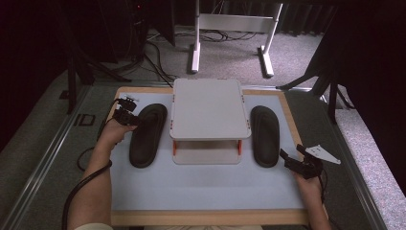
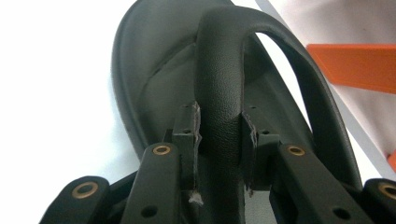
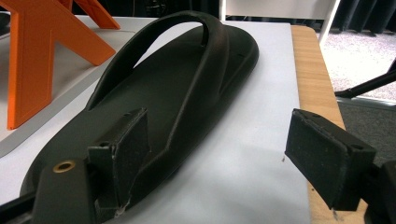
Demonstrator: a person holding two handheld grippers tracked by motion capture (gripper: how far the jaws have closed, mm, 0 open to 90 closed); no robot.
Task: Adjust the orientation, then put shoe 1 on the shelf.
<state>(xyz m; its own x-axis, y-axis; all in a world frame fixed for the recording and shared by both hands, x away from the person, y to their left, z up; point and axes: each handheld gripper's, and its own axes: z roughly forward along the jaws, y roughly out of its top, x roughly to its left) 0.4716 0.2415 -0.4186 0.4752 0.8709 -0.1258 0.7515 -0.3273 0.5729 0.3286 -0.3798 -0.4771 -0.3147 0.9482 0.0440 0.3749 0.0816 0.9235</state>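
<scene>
Your right gripper (image 1: 293,154) sits at the near right of the white mat (image 1: 201,187), jaws spread wide, nothing between them. In the right gripper view the same gripper (image 3: 224,154) shows its left pad just over the heel edge of the right flip-flop (image 3: 154,102) and its right pad out over bare mat, well apart from the sandal. That right flip-flop (image 1: 265,135) lies flat on the mat just right of the white stand (image 1: 209,108).

Your left gripper (image 1: 125,115) is farther up on the left, at the toe end of the left flip-flop (image 1: 148,134). In the left gripper view your left gripper (image 2: 219,140) is clamped on the black strap (image 2: 219,79), pads pressed on both sides of it. The left flip-flop (image 2: 154,65) lies on the mat just left of the stand; the stand's orange legs (image 2: 355,65) are close by.

Stand sits mid-mat between both sandals. Beyond the table: white desk frame (image 1: 230,24) on grey carpet
</scene>
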